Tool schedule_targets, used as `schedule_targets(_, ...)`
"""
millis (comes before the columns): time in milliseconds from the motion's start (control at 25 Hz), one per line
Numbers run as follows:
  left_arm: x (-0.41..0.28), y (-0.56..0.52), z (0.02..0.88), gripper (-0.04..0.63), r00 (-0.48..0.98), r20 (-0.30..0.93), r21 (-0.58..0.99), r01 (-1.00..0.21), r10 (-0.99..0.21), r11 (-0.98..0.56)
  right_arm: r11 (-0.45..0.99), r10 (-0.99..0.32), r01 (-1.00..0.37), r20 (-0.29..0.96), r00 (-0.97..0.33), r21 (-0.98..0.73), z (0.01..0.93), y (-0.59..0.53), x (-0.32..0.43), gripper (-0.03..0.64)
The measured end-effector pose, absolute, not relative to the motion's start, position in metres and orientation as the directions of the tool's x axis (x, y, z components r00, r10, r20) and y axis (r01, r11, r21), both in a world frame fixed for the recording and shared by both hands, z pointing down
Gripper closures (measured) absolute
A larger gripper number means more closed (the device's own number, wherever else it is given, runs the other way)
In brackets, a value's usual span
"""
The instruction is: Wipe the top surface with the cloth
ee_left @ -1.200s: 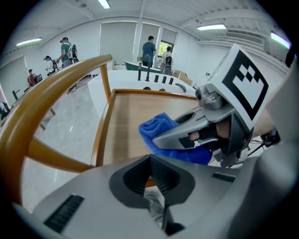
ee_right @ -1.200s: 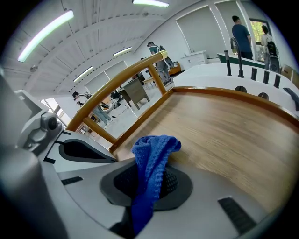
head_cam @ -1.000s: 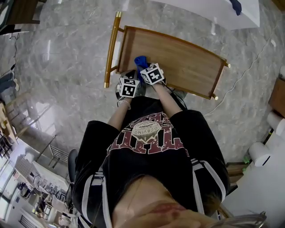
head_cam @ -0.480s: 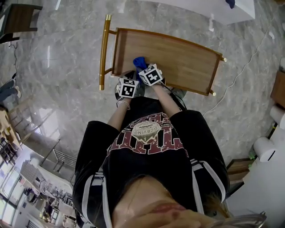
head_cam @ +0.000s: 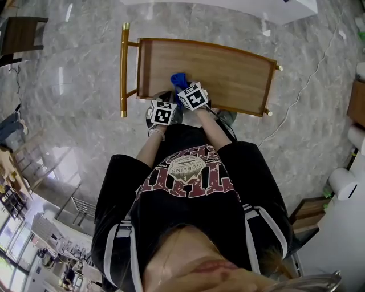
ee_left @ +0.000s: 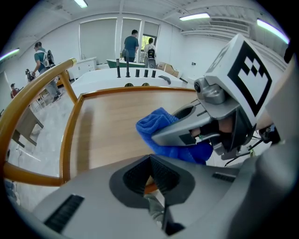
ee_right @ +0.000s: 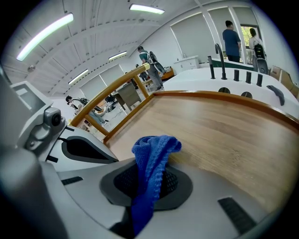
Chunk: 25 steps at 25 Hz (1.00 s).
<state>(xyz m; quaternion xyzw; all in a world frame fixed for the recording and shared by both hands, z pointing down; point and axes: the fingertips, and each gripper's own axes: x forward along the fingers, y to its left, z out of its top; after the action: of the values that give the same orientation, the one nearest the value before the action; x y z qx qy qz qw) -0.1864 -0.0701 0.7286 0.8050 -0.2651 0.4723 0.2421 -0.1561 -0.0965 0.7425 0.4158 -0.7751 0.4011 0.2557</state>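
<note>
The wooden cart top (head_cam: 228, 71) lies ahead of me, with a raised rim all round. My right gripper (head_cam: 187, 86) is shut on the blue cloth (head_cam: 178, 80), which rests on the top near its front left part. In the right gripper view the cloth (ee_right: 152, 154) hangs bunched out of the right gripper (ee_right: 149, 179) over the wood (ee_right: 224, 126). My left gripper (head_cam: 163, 108) sits just left of it, at the cart's near rim, shut with nothing held. The left gripper (ee_left: 150, 175) view shows the cloth (ee_left: 156, 126) on the top (ee_left: 112, 126).
A golden handle bar (head_cam: 123, 68) runs along the cart's left end, also seen as the handle bar (ee_left: 32, 112). Marble floor surrounds the cart. A white counter (head_cam: 228, 5) stands beyond it, and a cable (head_cam: 302, 91) trails on the floor at right. Several people stand far off.
The cart and floor have slid left and up in the head view while both grippers and the cloth kept their place, so the cloth sits slightly farther from the cart's left end.
</note>
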Motion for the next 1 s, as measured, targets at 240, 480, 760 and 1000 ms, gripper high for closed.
schedule_targets(240,-0.174,-0.064,0.728,0.548,0.411,0.890,0.131,-0.641,-0.195,-0.756,0.306,-0.463,-0.860,0.725,-0.509,-0.409,0.742,-0.088,-0.139,0.561)
schedule_targets(480,-0.155,-0.052,0.731,0.548,0.414,0.895,0.137,-0.612,-0.168,-0.779,0.273,-0.485,-0.869,0.721,-0.495,-0.413,0.744,-0.076,-0.116,0.561)
schedule_targets(760,-0.124,-0.039,0.731,0.548,0.438,0.890,0.143,-0.530,-0.125,-0.836,0.223,-0.498,-0.880,0.728,-0.472,-0.419,0.743,-0.060,-0.094,0.561)
schedule_targets(1000,-0.104,-0.036,0.731,0.548,0.450,0.887,0.144,-0.487,-0.105,-0.862,0.187,-0.510,-0.888,0.731,-0.453,-0.420,0.744,-0.052,-0.079,0.561)
